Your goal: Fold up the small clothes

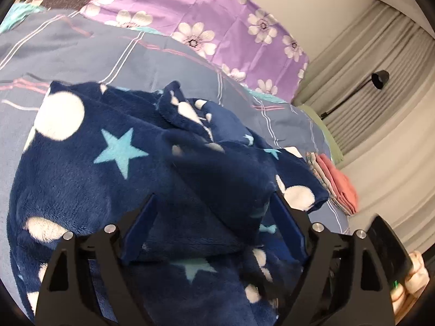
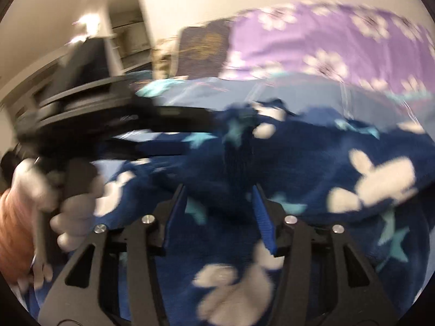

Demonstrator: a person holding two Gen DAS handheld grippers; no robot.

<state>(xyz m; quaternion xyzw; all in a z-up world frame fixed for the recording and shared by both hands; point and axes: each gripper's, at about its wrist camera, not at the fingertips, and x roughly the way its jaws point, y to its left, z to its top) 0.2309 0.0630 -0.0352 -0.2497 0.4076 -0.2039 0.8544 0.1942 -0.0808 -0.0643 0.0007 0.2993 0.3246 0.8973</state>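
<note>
Left wrist view: left tool (image 1: 214,206), jaws spread wide, a raised fold of the navy fleece garment (image 1: 108,163) lying between its blue pads (image 1: 138,228); whether the pads pinched it could not be told. Garment lay rumpled on the bed (image 1: 81,54), directly ahead and beneath, stretching away left. Folded pink clothes (image 1: 339,184) sat at the bed's right edge.

Right wrist view, blurred: right tool (image 2: 218,212), jaws partly parted, garment (image 2: 353,163) close below and ahead, grip unclear. Left tool (image 2: 163,125) reached in from the left, appearing nearer the bunched middle.
</note>
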